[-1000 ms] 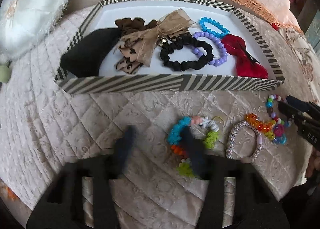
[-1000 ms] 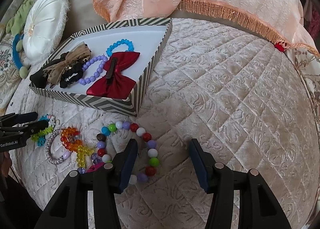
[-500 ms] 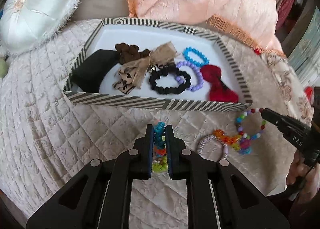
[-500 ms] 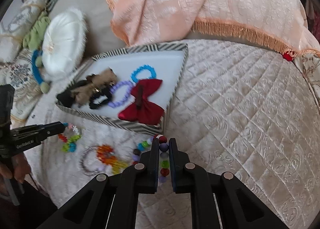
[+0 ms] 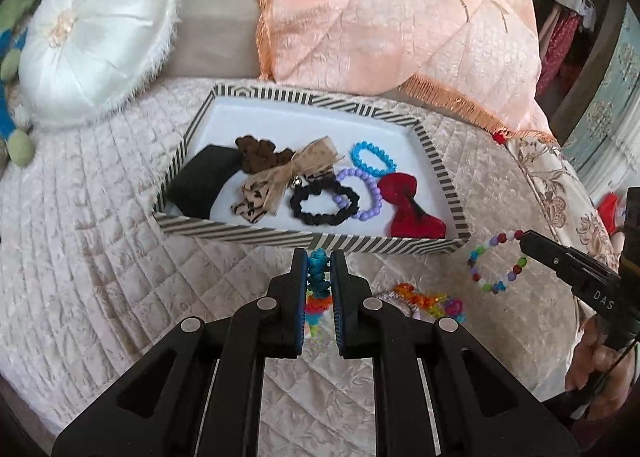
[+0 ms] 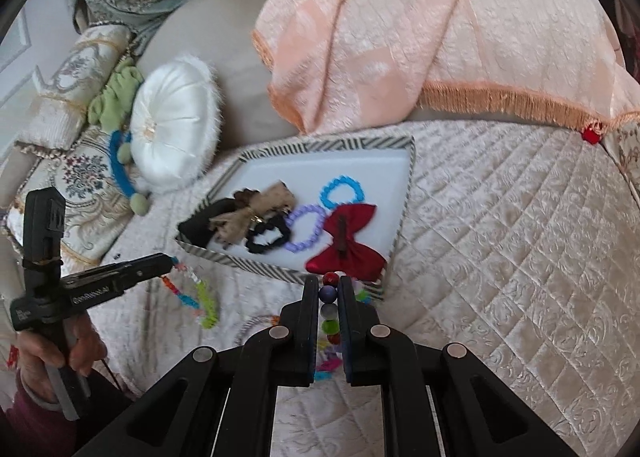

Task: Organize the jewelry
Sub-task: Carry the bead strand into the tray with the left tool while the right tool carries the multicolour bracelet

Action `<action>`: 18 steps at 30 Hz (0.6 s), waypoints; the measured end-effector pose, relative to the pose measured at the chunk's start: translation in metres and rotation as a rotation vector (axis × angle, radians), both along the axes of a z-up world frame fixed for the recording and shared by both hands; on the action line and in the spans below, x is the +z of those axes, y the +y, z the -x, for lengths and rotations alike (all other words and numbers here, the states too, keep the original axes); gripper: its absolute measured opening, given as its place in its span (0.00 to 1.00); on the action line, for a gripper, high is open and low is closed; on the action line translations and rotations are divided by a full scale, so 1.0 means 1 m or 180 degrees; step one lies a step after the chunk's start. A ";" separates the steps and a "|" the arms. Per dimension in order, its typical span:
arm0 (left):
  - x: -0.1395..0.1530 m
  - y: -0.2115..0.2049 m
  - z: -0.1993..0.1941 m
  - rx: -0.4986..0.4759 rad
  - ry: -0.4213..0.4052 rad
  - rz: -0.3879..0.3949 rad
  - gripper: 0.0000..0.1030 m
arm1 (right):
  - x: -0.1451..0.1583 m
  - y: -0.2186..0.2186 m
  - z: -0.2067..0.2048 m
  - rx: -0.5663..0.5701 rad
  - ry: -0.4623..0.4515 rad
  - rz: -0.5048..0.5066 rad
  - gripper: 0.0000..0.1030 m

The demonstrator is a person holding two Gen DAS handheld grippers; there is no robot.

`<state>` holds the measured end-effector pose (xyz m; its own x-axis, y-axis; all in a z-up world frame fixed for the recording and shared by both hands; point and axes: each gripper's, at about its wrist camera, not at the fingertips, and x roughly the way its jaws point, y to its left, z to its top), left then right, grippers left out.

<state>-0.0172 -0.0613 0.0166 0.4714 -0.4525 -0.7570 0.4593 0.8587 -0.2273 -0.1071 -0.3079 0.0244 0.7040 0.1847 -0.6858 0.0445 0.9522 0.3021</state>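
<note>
Two bracelets lifted, tray waiting
Left gripper (image 5: 319, 257) pinched a bracelet (image 5: 319, 282), right gripper (image 6: 329, 284) a beaded one (image 6: 329, 311) (both clamped); more lay by the tray's (image 5: 438, 169) near edge.

We note a striped-rimmed tray (image 5: 240, 231) on the quilt, holding a black scrunchie (image 5: 324, 203), lilac bead bracelet (image 5: 370, 193), blue bead bracelet (image 5: 374, 155), red bow (image 5: 408, 209) and tan bow (image 5: 288, 173). A tufted multicolour bracelet (image 5: 318, 277) and a round-bead multicolour bracelet (image 5: 498, 261) hang lifted. Orange beads (image 5: 420, 299) lie before the tray.
</note>
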 end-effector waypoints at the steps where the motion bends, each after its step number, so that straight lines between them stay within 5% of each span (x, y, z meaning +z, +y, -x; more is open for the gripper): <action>1: 0.002 -0.001 0.001 0.0003 -0.0010 0.0008 0.10 | 0.003 0.002 0.001 0.0010 -0.0021 0.0006 0.08; 18: 0.024 -0.003 0.014 0.0096 -0.0238 -0.0086 0.10 | 0.018 0.011 0.008 0.0088 -0.0146 -0.0049 0.08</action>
